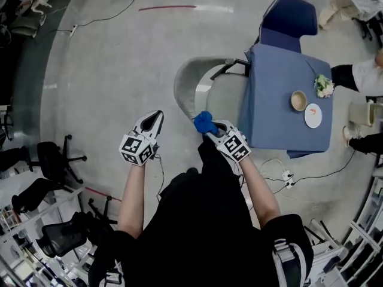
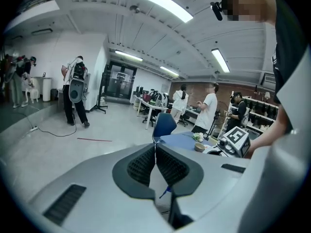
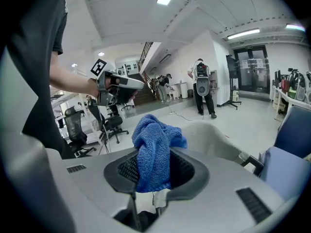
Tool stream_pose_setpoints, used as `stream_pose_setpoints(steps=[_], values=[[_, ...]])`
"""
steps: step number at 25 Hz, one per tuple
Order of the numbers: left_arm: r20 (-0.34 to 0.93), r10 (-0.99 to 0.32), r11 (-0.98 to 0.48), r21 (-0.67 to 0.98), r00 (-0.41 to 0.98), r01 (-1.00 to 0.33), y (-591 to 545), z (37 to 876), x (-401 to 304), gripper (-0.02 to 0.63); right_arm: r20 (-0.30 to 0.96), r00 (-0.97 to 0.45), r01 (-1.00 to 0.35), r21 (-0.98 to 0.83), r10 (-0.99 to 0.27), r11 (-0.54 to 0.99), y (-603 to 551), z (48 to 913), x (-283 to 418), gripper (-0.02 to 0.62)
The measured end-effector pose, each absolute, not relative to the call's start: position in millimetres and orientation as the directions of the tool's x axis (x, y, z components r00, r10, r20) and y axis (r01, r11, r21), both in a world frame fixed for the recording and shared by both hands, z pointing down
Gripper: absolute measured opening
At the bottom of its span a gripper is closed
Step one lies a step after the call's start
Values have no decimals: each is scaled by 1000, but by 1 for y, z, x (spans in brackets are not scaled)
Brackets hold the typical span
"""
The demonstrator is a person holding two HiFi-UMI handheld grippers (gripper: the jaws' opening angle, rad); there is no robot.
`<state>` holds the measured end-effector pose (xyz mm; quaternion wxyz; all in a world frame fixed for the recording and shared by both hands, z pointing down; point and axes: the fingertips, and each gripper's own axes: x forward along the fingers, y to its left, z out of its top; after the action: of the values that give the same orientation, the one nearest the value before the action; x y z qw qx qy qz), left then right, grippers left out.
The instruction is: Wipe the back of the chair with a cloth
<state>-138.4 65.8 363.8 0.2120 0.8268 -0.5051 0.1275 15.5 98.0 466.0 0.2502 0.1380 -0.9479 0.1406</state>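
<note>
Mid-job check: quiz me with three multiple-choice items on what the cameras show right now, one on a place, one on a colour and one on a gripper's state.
1. Where is the cloth?
A. Spread on the table
B. Clamped in the right gripper
C. Draped over the chair back

2. What colour is that chair back?
A. Grey
B. Red
C. Yellow

3. How do the left gripper jaws stand?
A. Wide apart
B. Shut on the cloth
C. Together, with nothing between them

Answers:
1. B: the right gripper view shows the blue cloth bunched between the jaws.
2. A: the head view shows a pale grey curved shell.
3. C: in the left gripper view the pads meet at the tips.
</note>
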Motion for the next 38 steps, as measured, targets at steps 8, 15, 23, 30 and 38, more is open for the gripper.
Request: stream_pose_setpoints(steps=[8, 15, 23, 30, 38], values=[[468, -786, -349, 202, 403, -915, 33, 384, -148, 28, 508, -856, -226, -208, -92, 952, 54, 497, -17, 137], [488, -771, -346, 219, 409, -912, 8, 402, -151, 28, 522, -850, -221, -232, -71, 947, 29, 520, -38, 137], [517, -734, -354, 262, 441, -898, -34, 450, -169, 28, 533, -845, -219, -267, -45, 938, 21, 558, -81, 138], [540, -693, -387, 280, 478, -878, -72, 494, -174, 28, 543, -837, -243, -254, -70, 936, 0, 589, -114, 138], [552, -668, -411, 287, 500, -865, -92, 532, -177, 28, 543, -831, -276, -211, -122, 938, -22, 609, -137, 140]])
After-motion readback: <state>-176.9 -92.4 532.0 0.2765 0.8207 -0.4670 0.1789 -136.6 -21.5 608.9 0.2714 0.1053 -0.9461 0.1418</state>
